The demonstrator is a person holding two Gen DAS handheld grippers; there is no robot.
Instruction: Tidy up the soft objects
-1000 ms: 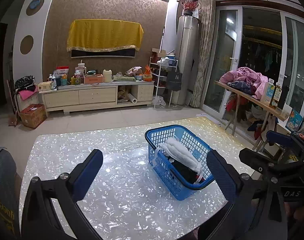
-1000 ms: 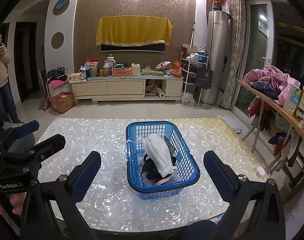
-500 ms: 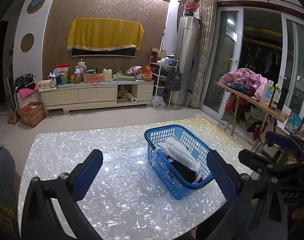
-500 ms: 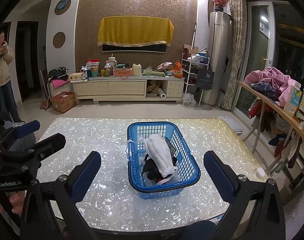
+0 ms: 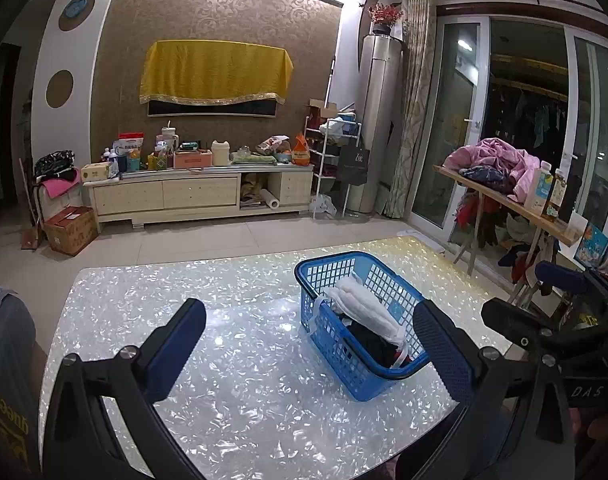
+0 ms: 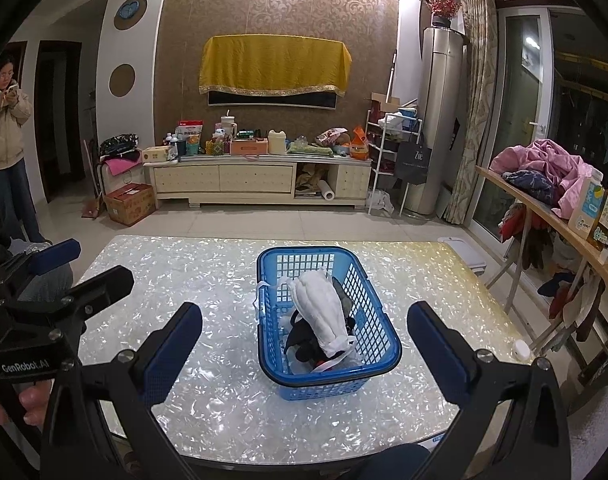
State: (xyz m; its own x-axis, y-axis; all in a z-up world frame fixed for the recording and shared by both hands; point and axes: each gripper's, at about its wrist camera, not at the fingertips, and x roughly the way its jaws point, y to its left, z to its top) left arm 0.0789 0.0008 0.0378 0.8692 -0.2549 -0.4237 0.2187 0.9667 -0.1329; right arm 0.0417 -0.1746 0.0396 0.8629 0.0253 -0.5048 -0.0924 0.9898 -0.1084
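A blue plastic basket [image 6: 388,334] stands on the pearly white table [image 6: 191,276]. It holds a white padded cloth [image 6: 322,314] on top of dark clothes [image 6: 304,350]. In the left wrist view the basket [image 5: 328,344] sits right of centre with the white cloth [image 5: 364,304] in it. My left gripper [image 5: 310,350] is open and empty, held above the table's near edge. My right gripper [image 6: 304,354] is open and empty, with the basket seen between its fingers but farther off.
A side table with pink clothes [image 6: 544,164] and bottles [image 6: 588,204] stands at the right. A TV cabinet [image 6: 255,178] lines the far wall. A person [image 6: 5,136] stands at the far left. A small white cap [image 6: 520,348] lies near the table's right edge.
Both grippers have drifted slightly, so the basket sits a little lower and nearer in both views. Both stay open and nothing was grasped.
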